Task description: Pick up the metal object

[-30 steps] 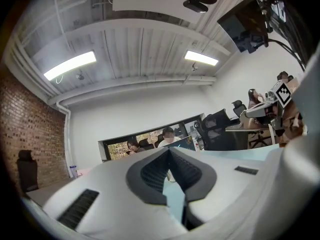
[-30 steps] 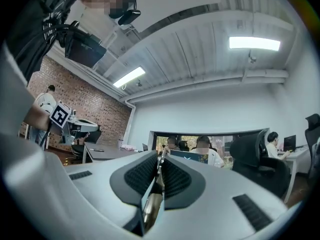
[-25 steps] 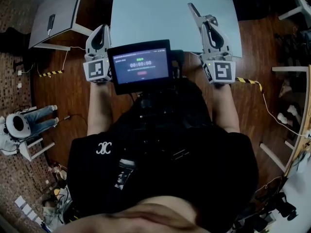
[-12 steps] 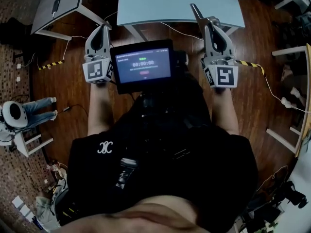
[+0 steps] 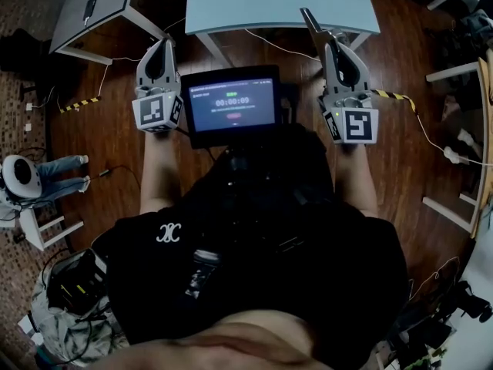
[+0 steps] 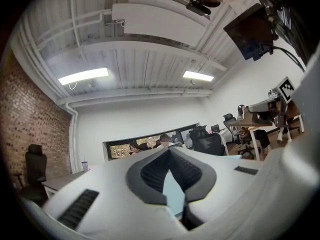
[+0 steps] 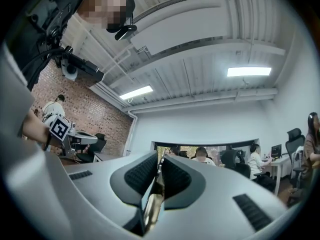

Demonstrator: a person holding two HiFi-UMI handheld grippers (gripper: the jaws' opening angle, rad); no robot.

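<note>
The metal object [image 5: 309,18] is a thin flat strip that sticks out past the tips of my right gripper [image 5: 331,42], which is shut on it. In the right gripper view the strip [image 7: 153,204] runs lengthwise between the dark ribbed pads [image 7: 142,173], and the gripper [image 7: 160,160] points up toward the ceiling. My left gripper [image 5: 162,45] is held level with it on the other side of the screen. In the left gripper view the left gripper [image 6: 169,151] has its tips together with nothing between them.
A light blue table [image 5: 277,2] lies ahead, a grey desk [image 5: 100,6] at the far left. A small screen [image 5: 233,102] sits between the grippers. Cables and striped tape [image 5: 393,97] cross the wooden floor. A person [image 5: 31,187] sits at the left; white furniture legs [image 5: 447,210] stand at the right.
The blue table has slid toward the top of the head view, so I stand farther back from it. Both grippers keep their pose and the right one still holds the strip.
</note>
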